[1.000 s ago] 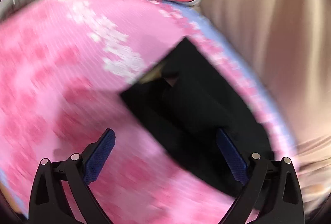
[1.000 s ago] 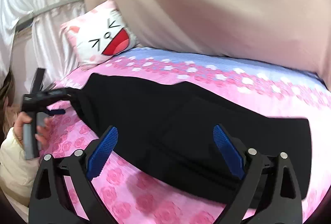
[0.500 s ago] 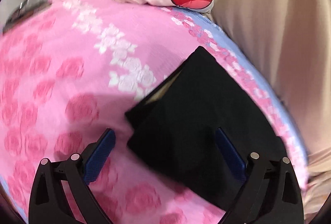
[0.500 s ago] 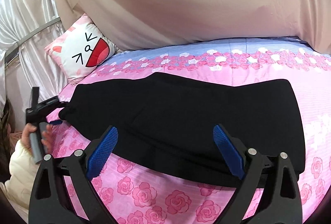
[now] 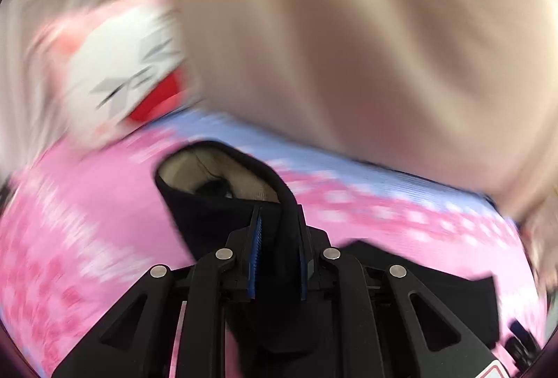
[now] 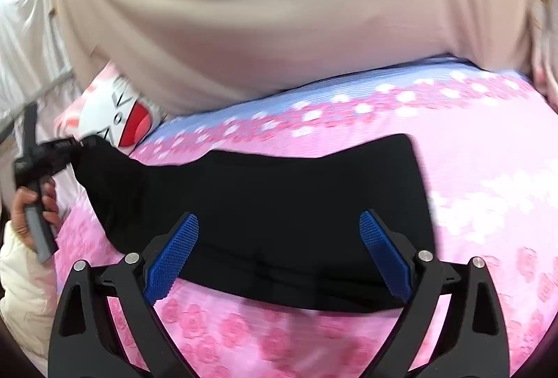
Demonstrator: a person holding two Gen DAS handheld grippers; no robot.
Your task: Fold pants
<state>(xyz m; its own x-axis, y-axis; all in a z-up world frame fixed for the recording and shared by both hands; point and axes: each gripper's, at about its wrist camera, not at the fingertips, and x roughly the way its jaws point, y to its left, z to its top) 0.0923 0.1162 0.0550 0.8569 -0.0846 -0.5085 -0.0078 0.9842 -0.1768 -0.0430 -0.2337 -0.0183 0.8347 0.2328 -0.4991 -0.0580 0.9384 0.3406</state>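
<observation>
Black pants [image 6: 279,203] lie lengthwise across a pink rose-print bed [image 6: 488,168]. My left gripper [image 5: 277,231] is shut on the pants' left end [image 5: 216,210], which is lifted and shows a beige lining. In the right wrist view the left gripper [image 6: 66,147] holds that end raised near the pillow. My right gripper [image 6: 279,252] is open, hovering over the pants' near edge, with nothing between its blue pads [image 6: 174,252].
A cat-face pillow [image 6: 118,119] sits at the bed's far left. A beige curtain [image 6: 279,11] hangs behind the bed. White drapes [image 6: 21,46] are at the left. The person's hand [image 6: 35,203] holds the left gripper's handle.
My left gripper closed on the pants' left end and lifted it. My right gripper stayed open and moved slightly closer to the pants.
</observation>
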